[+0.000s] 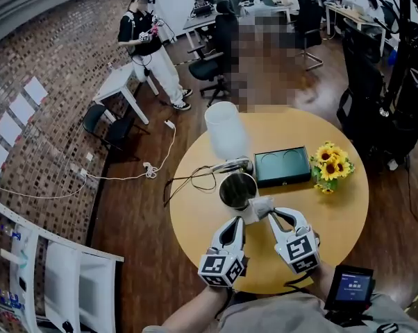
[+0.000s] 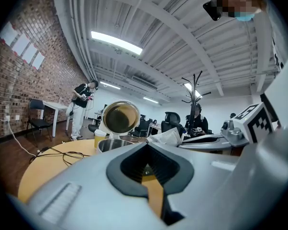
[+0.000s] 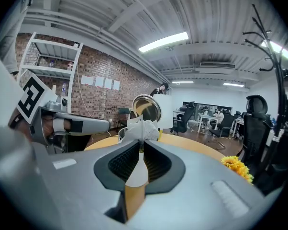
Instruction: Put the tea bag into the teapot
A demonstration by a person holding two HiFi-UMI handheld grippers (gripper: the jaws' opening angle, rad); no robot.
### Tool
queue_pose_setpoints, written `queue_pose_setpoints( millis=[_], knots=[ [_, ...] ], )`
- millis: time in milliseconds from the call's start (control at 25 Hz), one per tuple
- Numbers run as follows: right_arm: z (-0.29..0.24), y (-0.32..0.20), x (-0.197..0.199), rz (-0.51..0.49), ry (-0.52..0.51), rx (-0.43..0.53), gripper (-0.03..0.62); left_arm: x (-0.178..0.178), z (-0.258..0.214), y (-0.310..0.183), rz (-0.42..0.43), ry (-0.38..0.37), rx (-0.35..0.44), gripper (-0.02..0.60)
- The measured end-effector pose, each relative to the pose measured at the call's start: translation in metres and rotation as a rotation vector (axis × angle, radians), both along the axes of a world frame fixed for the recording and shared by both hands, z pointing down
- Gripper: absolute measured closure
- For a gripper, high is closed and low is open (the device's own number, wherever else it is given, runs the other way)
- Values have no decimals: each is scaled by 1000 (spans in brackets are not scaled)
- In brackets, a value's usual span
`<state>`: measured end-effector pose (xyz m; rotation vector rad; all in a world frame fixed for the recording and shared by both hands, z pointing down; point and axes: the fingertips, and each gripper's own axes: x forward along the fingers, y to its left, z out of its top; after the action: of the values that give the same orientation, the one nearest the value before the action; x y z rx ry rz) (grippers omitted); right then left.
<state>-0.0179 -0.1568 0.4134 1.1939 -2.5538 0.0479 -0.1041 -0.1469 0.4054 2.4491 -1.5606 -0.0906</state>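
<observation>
Round table (image 1: 195,220) carries the teapot (image 1: 238,189) near centre, lid tipped up, mouth uncovered. Right gripper (image 3: 141,143) is clamped on the tea bag (image 1: 257,207), which is held just on the near side of the pot, slightly right of its mouth. Left gripper (image 2: 147,152) is closed w/ nothing in it, just left of the bag. Progress is judged approx. halfway: bag gripped, pot open; bag not yet carried over the mouth & dropped in.
</observation>
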Motion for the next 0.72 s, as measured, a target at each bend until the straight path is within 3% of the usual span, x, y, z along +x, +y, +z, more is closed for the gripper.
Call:
queue_pose_setpoints(
  millis=[240,480,720],
  knots=[
    [-4,-16,-53,78,15,18,555,-50,1,-24,88,12,1,583],
    [-4,-22,-82,148,33,27,554,-69,-2,-37,188,22,4,581],
    [-6,-28,-92,168,64,30,554,-79,-6,-45,218,36,13,583]
  ],
)
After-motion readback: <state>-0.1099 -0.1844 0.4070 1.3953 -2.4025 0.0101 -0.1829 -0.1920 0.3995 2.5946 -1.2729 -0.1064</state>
